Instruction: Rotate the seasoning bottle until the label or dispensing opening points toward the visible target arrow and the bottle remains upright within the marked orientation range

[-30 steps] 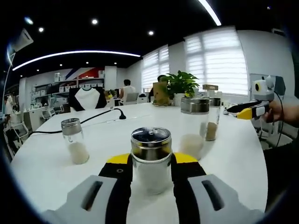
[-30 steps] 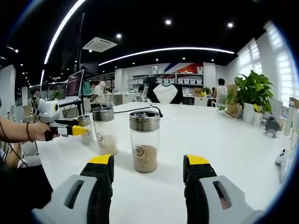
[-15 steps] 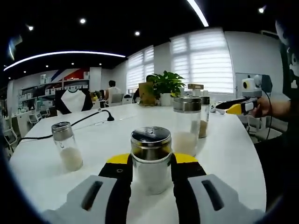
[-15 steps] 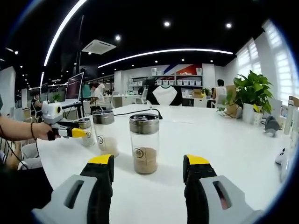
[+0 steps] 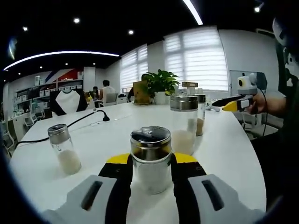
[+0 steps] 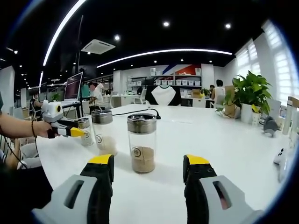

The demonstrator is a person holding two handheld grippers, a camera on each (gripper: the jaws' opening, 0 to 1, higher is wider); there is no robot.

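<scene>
Left gripper view puts us over a broad, smooth white table (image 5: 224,158), our left gripper (image 5: 151,173) clamped on a small clear glass seasoning bottle (image 5: 150,158) with a shiny metal lid, upright. We see no target arrow, so rotation looks unfinished. Our right gripper (image 6: 149,175) hangs wide apart, facing a glass jar of brown powder (image 6: 142,142).

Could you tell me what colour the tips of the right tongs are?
Yellow, on black fingers, seen best in the right gripper view.
</scene>
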